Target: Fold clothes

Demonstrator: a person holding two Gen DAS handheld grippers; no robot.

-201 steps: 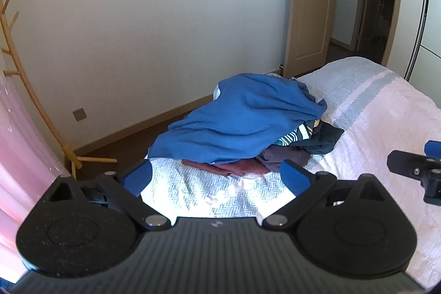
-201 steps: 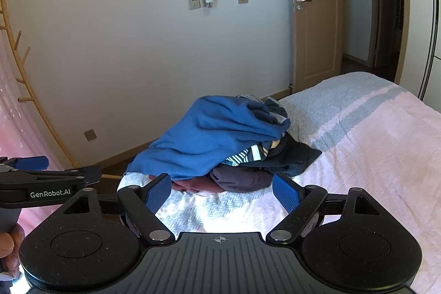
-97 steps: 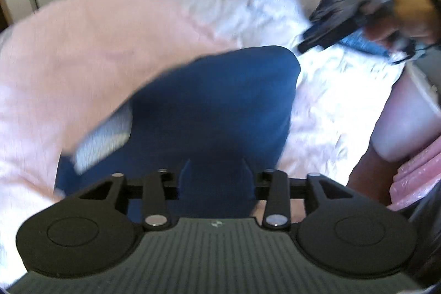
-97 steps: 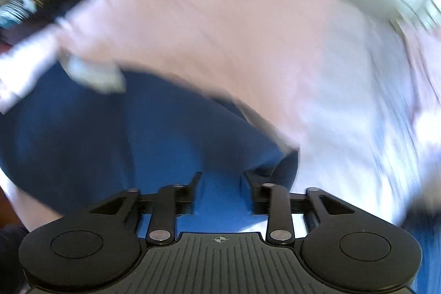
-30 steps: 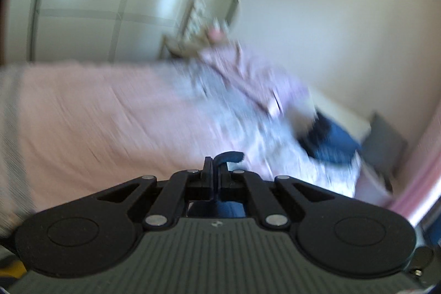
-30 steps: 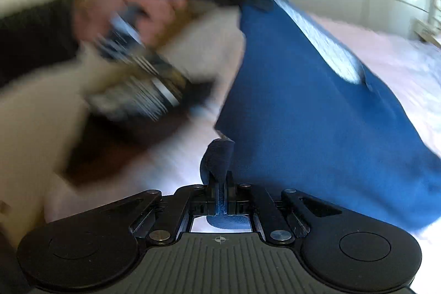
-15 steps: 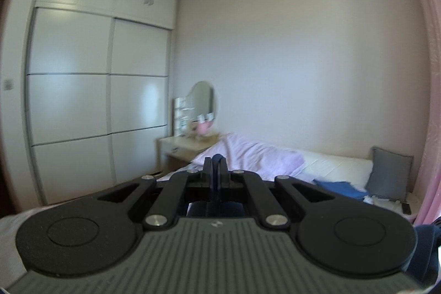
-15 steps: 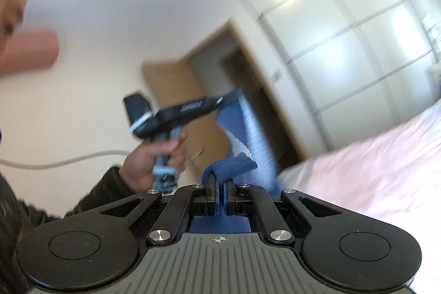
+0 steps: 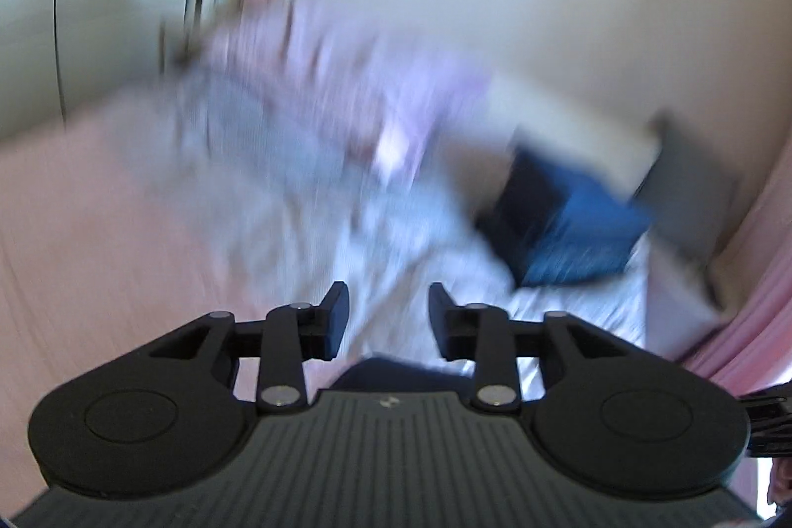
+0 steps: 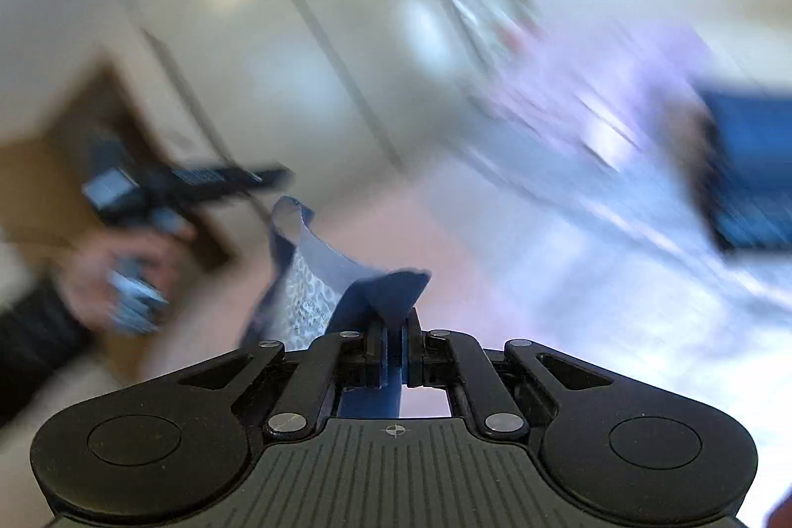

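My right gripper [image 10: 393, 330] is shut on a fold of the blue garment [image 10: 376, 285], which rises from between its pads and hangs to the left with a pale patterned inner side. My left gripper [image 9: 388, 305] points over the bed [image 9: 99, 206]. Its jaws are opening and nothing is between the pads. A dark blue bit of cloth [image 9: 391, 372] shows just below and behind its fingers. In the right wrist view a hand [image 10: 114, 270] holds the left gripper [image 10: 277, 174] at the left, its tip apart from the garment's upper edge. Both views are blurred.
A folded blue item [image 9: 579, 226] lies near the head of the bed beside a grey pillow [image 9: 693, 181] and a crumpled lilac quilt [image 9: 346, 92]. White wardrobe doors [image 9: 99, 8] stand at the left and a pink curtain [image 9: 762, 280] at the right.
My left gripper's jaws have parted and the blue cloth is no longer pinched between them. Its view has tipped down from the wall to the bed. My right gripper stays shut on the garment.
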